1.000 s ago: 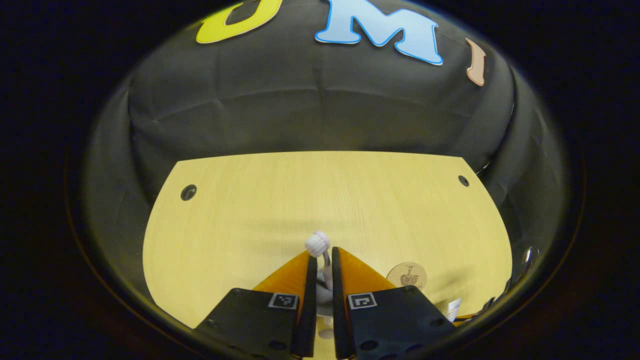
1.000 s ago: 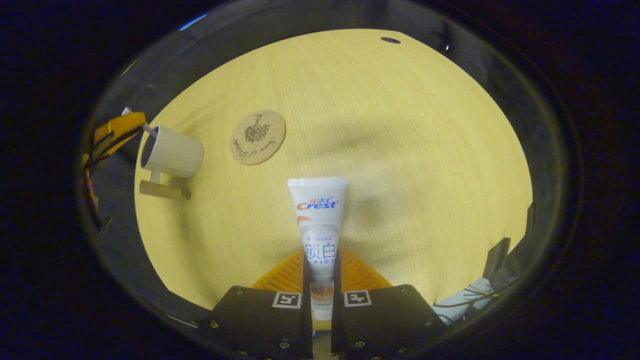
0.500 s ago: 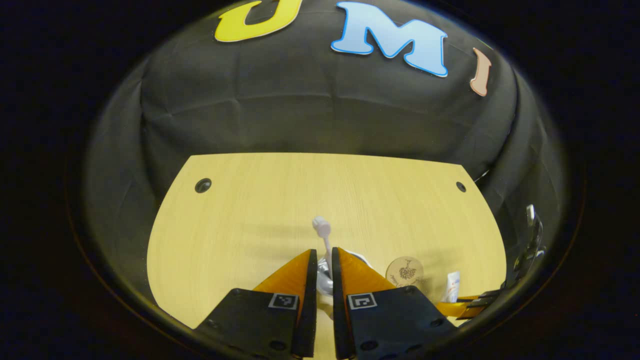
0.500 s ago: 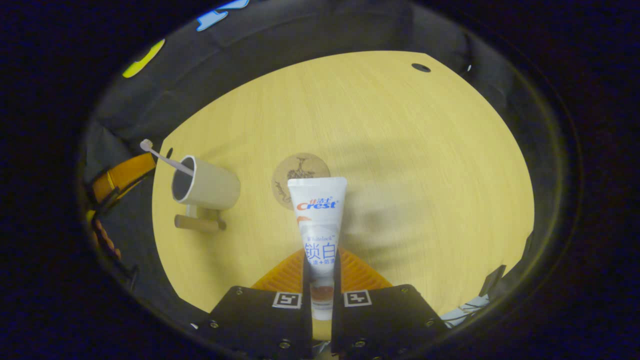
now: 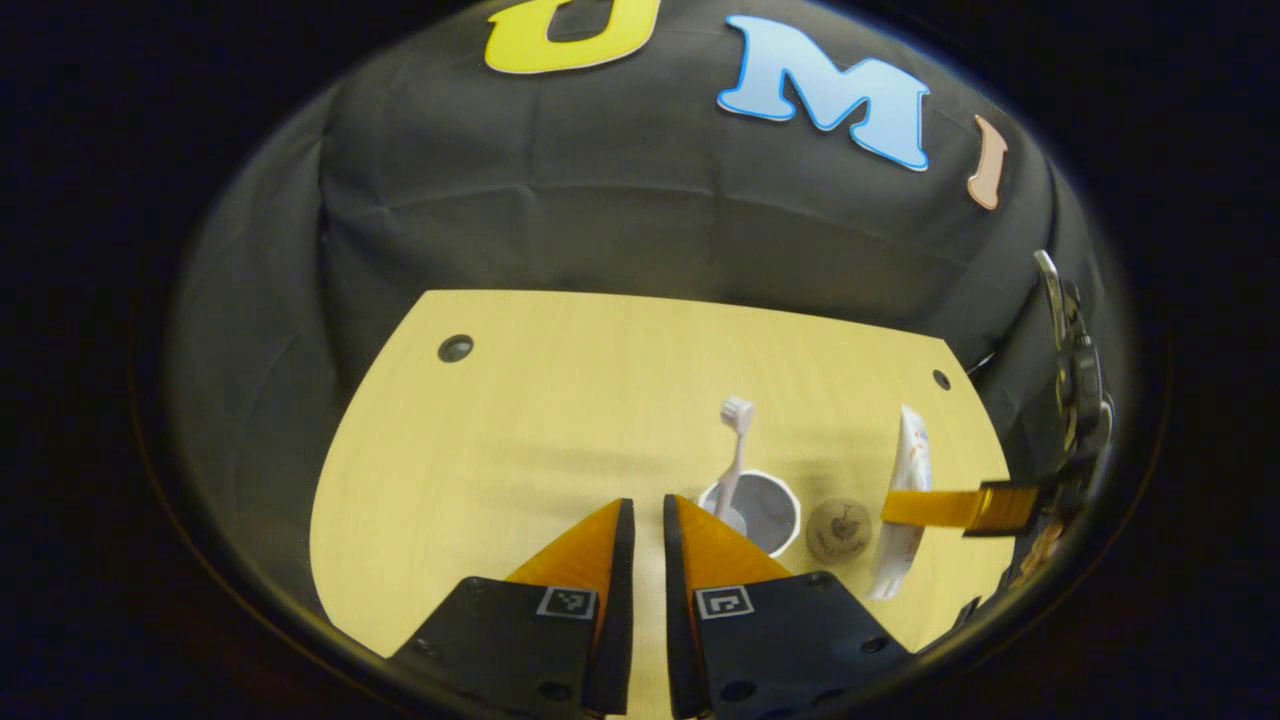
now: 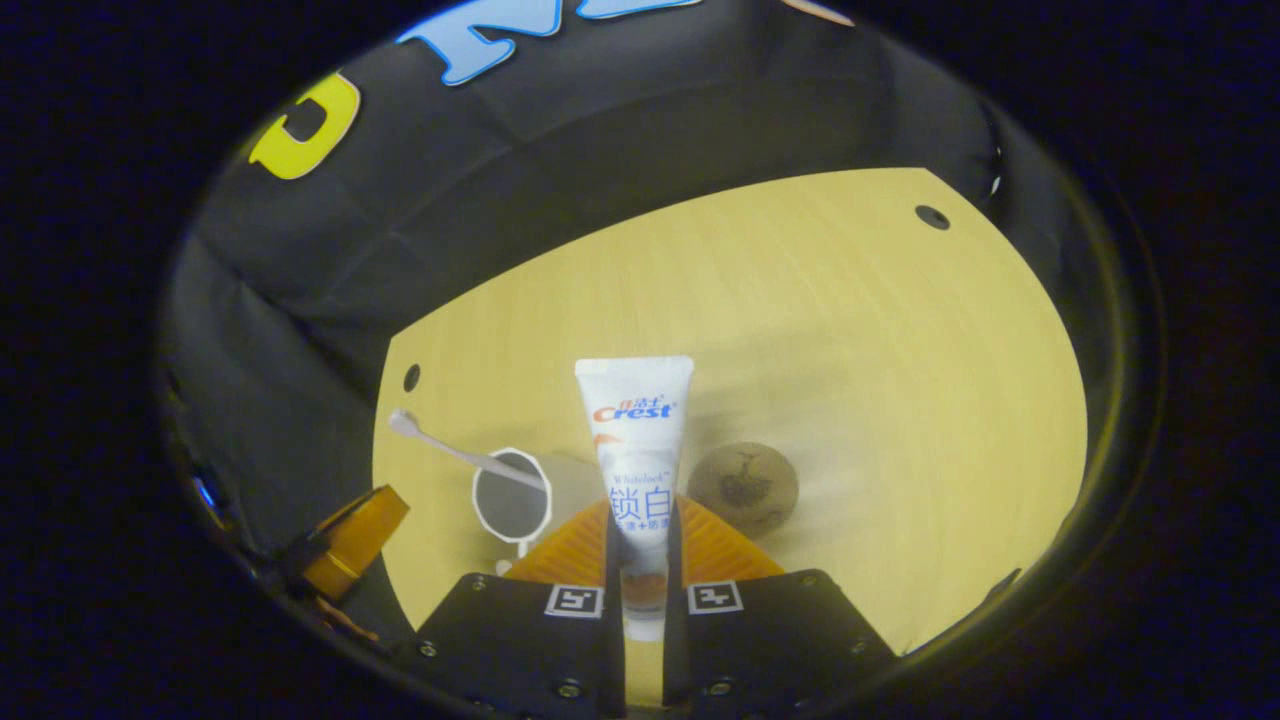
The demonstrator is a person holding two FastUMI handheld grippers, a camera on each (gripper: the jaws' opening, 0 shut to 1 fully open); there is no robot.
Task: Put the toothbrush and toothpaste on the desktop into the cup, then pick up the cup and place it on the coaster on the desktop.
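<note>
A pale wooden desktop [image 5: 560, 420] sits inside a booth hung with black cloth; two small round holes mark its far corners. On it stands the cup [image 5: 752, 512], pale outside and dark within, with the toothbrush [image 5: 733, 450] already in it, its handle leaning on the rim and its bristle head sticking up and out; in the right gripper view the same cup [image 6: 512, 495] shows just left of the fingers, the toothbrush [image 6: 455, 452] slanting out to the left. Just beside the cup lies the round cork coaster [image 5: 838, 530], bare, with a dark printed design; it also shows in the right gripper view [image 6: 743, 487]. The toothpaste [image 6: 636, 460] is off the desk, clamped low on the tube between both fingers of the right gripper [image 6: 641, 520], its flat crimped end pointing forward; from the left gripper view that tube [image 5: 905, 500] hangs near the coaster. The left gripper [image 5: 641, 520] holds nothing, its fingers nearly together with a narrow empty gap, close to the cup. By my reckoning the first item is done; the toothpaste is yet to go into the cup, and the cup is not yet on the coaster.
</note>
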